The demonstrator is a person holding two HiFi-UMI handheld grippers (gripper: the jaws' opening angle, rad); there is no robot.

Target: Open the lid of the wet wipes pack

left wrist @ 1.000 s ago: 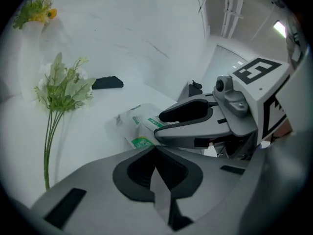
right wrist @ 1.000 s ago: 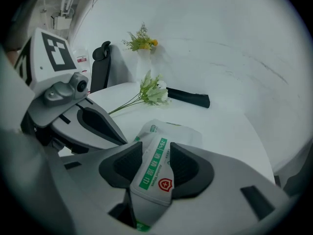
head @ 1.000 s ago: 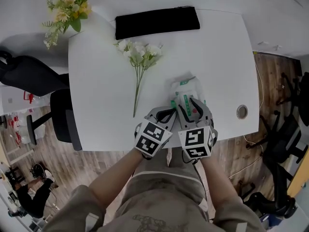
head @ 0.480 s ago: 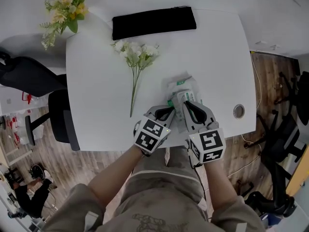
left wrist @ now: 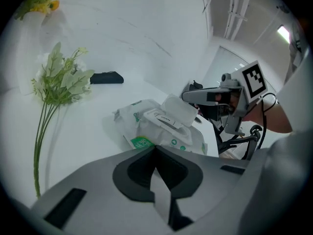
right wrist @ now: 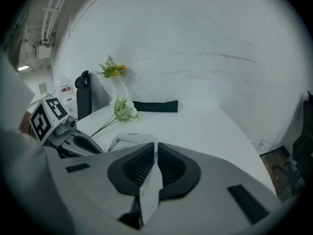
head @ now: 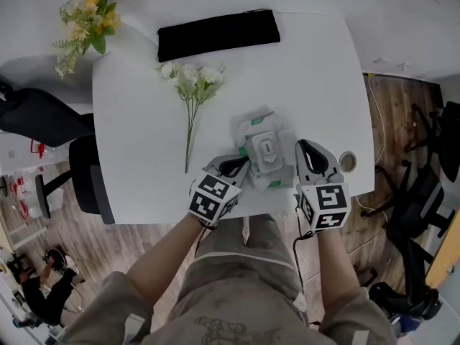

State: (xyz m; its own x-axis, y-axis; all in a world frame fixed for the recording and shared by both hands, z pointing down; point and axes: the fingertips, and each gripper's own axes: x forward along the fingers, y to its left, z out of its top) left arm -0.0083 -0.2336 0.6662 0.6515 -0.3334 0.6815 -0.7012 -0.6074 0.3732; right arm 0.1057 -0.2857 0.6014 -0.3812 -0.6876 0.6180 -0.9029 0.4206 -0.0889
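Observation:
The wet wipes pack (head: 262,153), white with green print, lies near the front edge of the white table (head: 309,70). In the left gripper view its white flip lid (left wrist: 181,109) stands raised over the opening. My left gripper (head: 236,168) sits at the pack's near left corner, and its jaws are shut on the edge of the pack (left wrist: 142,142). To the right of the pack my right gripper (head: 307,149) is shut with nothing between its jaws. It is apart from the pack (right wrist: 124,140), which shows to its left.
A bunch of white flowers (head: 190,81) lies left of the pack. A black pouch (head: 219,34) lies at the table's far edge, with yellow flowers (head: 86,13) at the far left corner. A round cable hole (head: 348,162) is beside the right gripper. A black chair (head: 43,113) stands left of the table.
The right gripper was open over the pack, shut at the lid, then moved off to the right. The lid now stands raised. The left gripper stayed in place.

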